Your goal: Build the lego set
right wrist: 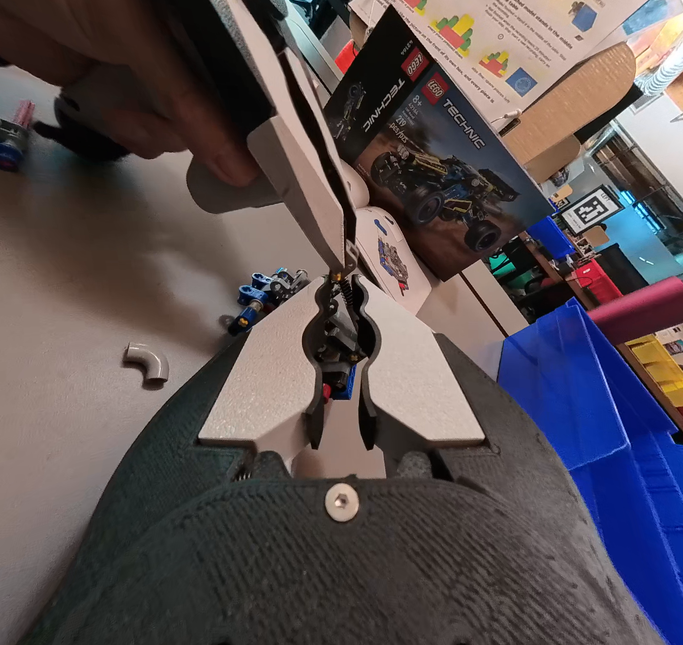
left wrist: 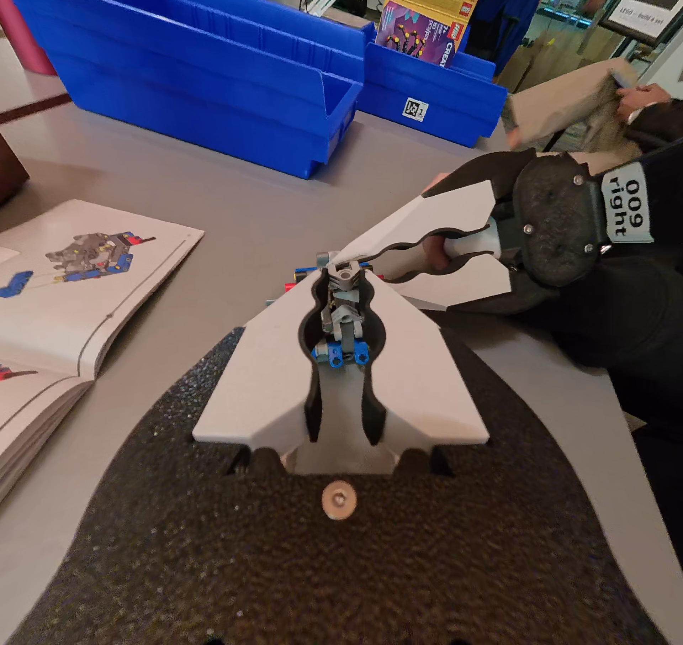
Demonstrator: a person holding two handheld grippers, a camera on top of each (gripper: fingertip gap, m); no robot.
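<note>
My left gripper [left wrist: 343,276] is shut on a small grey and blue brick-built model [left wrist: 345,316], with both pads pressed on its grey frame just above the table [left wrist: 240,202]. It also shows in the right wrist view [right wrist: 345,257], coming down from above onto a grey piece. My right gripper [right wrist: 340,283] reaches in from the right, and in the left wrist view [left wrist: 332,259] its tips lie over the model's top. Its jaws stand narrowly apart. The model's black spring [right wrist: 346,296] stands between them with room beside it. The model's blue end [right wrist: 258,294] sticks out to the left.
An open instruction booklet [left wrist: 74,294] lies at the left. Two blue bins [left wrist: 203,91] stand behind, one holding a purple box [left wrist: 425,24]. A loose grey elbow piece [right wrist: 148,366] lies on the table. A dark set box [right wrist: 425,169] leans behind the booklet. Left and right tips are no more than a few centimetres apart. The loose grey elbow piece [right wrist: 148,366] is about 9 centimeters from both grippers' fingertips.
</note>
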